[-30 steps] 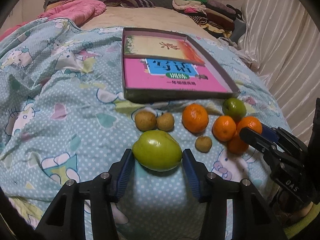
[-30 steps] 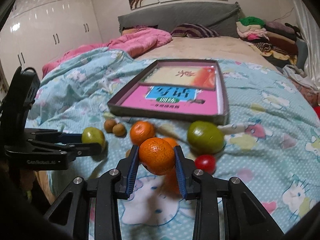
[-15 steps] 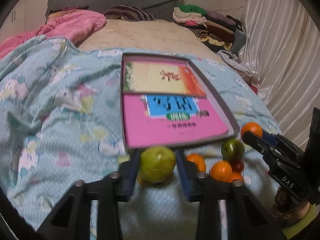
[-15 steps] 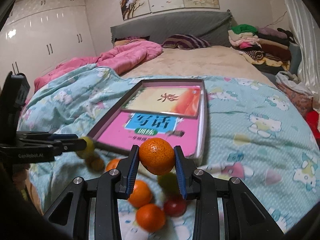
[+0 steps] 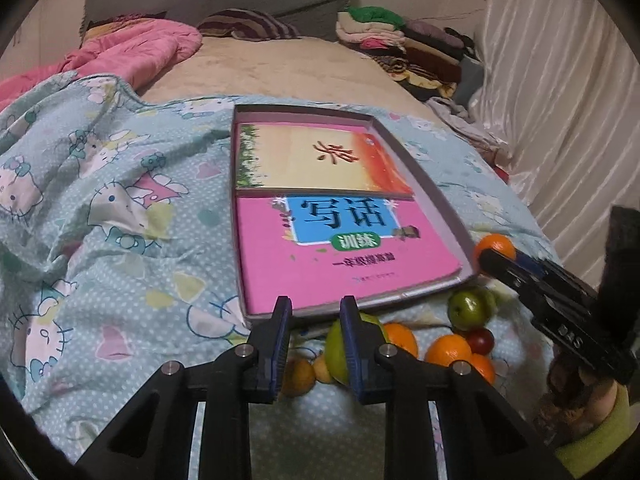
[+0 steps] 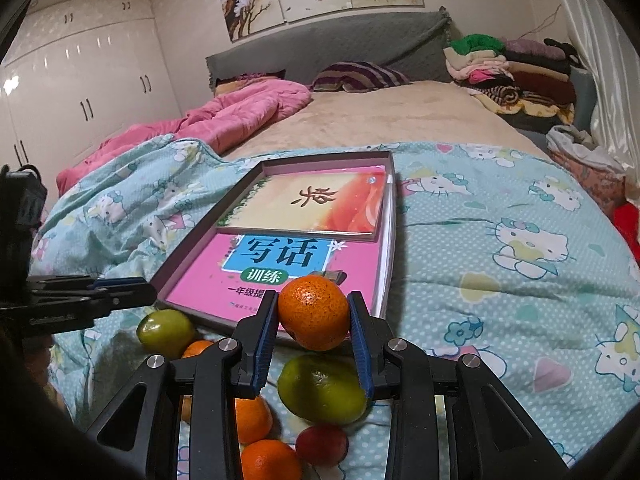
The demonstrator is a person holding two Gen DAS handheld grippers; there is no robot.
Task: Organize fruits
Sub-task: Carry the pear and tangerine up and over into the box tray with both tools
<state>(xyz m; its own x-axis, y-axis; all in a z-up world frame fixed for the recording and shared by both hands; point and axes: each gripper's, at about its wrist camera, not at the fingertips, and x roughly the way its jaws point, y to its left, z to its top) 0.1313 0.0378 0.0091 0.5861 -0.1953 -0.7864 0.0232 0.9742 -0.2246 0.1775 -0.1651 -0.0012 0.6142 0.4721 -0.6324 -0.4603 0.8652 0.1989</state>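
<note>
My left gripper (image 5: 315, 314) is raised at the near edge of the shallow grey box (image 5: 436, 196), its jaws part-way open with nothing between them. The green pear (image 5: 336, 346) lies on the bedspread below, seen behind the right finger. My right gripper (image 6: 313, 312) is shut on an orange tangerine (image 6: 313, 312) and holds it in the air above the box's near edge. Below it lie a green fruit (image 6: 320, 390), other tangerines (image 6: 270, 460) and a small red fruit (image 6: 322, 444). The green pear (image 6: 166, 330) lies at the left under my left gripper (image 6: 132, 294).
The box holds a pink book (image 5: 340, 256) and a cream and orange one (image 5: 320, 160). A pink quilt (image 5: 132, 52) lies at the back left. Folded clothes (image 5: 404, 48) are piled at the back right. A white curtain (image 5: 560, 120) hangs along the right.
The pear has dropped out of my left gripper and lies on the bedspread. Both grippers rose and moved forward towards the box. The tangerine stays in my right gripper.
</note>
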